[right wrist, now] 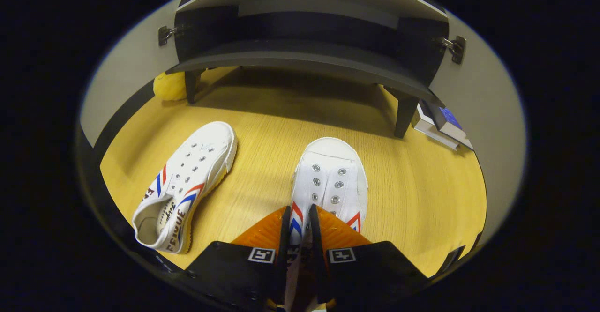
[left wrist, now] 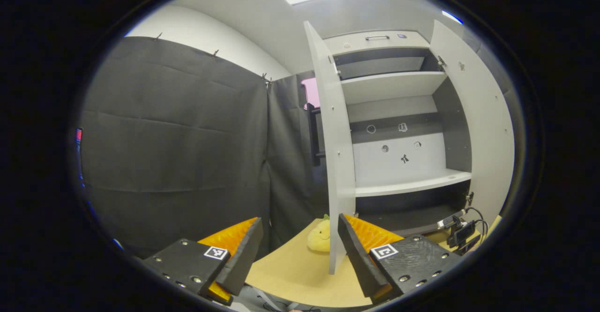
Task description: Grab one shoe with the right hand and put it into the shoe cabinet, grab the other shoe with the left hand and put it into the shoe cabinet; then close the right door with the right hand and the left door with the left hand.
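**Right hand-held gripper pinches the first sneaker below the open cabinet**

In the right gripper view, the right hand-held gripper (right wrist: pixel 299 230) is nearly closed, its two fingers pressing on the side wall of a white canvas sneaker (right wrist: pixel 330 181) near the collar. That sneaker sits on the wooden counter (right wrist: pixel 422 195), toe pointing at the shoe cabinet (right wrist: pixel 300 54), just in front of its dark bottom board. The second sneaker (right wrist: pixel 185 185) lies to the left of the first, apart from it, also toe towards the cabinet.

In the left gripper view, the left hand-held gripper (left wrist: pixel 300 251) is wide open and holds nothing. It faces the cabinet, whose left door (left wrist: pixel 335 162) and right door (left wrist: pixel 473 129) both stand open, with a shelf (left wrist: pixel 408 185) bare.

The grip is on thin fabric, so I judge the shoe may swing. Lifting it straight up, keeping it level, and clearing the front edge of the bottom board before pushing inward should help.
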The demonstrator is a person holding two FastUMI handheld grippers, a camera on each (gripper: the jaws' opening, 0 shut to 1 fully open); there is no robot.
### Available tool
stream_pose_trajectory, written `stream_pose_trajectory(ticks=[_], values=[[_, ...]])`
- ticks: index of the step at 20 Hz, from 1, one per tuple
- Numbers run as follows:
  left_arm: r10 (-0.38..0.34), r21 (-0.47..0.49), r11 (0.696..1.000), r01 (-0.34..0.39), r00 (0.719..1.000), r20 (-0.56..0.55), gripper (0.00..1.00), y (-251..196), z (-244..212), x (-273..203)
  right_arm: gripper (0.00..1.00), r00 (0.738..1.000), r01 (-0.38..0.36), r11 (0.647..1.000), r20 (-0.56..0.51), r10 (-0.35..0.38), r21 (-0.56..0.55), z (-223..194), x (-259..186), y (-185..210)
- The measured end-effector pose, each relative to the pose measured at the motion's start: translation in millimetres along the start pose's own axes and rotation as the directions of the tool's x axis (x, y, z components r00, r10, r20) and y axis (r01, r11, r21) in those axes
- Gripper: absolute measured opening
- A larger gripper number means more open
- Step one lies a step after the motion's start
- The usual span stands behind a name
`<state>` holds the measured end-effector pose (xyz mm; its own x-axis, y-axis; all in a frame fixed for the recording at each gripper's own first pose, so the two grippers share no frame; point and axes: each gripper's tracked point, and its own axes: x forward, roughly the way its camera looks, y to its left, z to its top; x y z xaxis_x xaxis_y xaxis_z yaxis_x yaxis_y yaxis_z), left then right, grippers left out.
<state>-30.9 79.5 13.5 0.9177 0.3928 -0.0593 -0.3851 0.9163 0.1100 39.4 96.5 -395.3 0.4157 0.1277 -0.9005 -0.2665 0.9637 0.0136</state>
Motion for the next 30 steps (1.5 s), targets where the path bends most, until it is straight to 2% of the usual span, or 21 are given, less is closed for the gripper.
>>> stream_pose_trajectory(ticks=[1, 3, 6, 14, 17, 22, 25, 30], values=[[0.001, -0.001, 1.0, -0.001, 1.0, 0.0, 0.94, -0.1, 0.5, 0.4, 0.24, 1.0, -0.026, 0.999, -0.002, 0.026, 0.037, -0.8, -4.3, 1.3], [-0.006, -0.003, 1.0, 0.006, 1.0, -0.001, 0.94, -1.0, -0.3, 0.4, 0.0, 0.999, -0.045, 0.994, 0.004, 0.045, 0.101, 1.0, 11.4, 5.6], [-0.018, -0.004, 1.0, 0.018, 1.0, 0.0, 0.94, -2.2, -0.5, -0.2, 0.02, 0.998, -0.054, 0.997, 0.036, 0.052, 0.06, 1.9, -6.7, 1.8], [-0.07, -0.008, 0.997, 0.071, 0.997, 0.017, 0.94, -3.2, -8.4, 4.5, 0.02, 0.981, -0.097, 0.993, 0.174, 0.083, 0.072, 34.2, -52.8, -4.9], [-0.082, -0.004, 0.997, 0.082, 0.996, 0.029, 0.94, -4.0, -7.9, 6.6, 0.02, 0.959, -0.114, 0.992, 0.267, 0.095, 0.058, 65.2, -79.8, -4.5], [-0.1, -0.009, 0.995, 0.1, 0.995, 0.031, 0.94, -5.4, -9.6, 7.9, 0.02, 0.901, -0.135, 0.99, 0.42, 0.107, 0.037, 124.3, -134.9, -4.6], [-0.102, -0.01, 0.995, 0.103, 0.994, 0.04, 0.94, -5.6, -8.0, 7.7, 0.02, 0.872, -0.172, 0.983, 0.474, 0.12, 0.068, 158.6, -164.8, -8.3], [-0.095, -0.016, 0.995, 0.096, 0.994, 0.054, 0.94, -4.9, -7.9, 8.0, 0.01, 0.816, -0.181, 0.982, 0.566, 0.117, 0.058, 202.4, -195.3, -9.7]])
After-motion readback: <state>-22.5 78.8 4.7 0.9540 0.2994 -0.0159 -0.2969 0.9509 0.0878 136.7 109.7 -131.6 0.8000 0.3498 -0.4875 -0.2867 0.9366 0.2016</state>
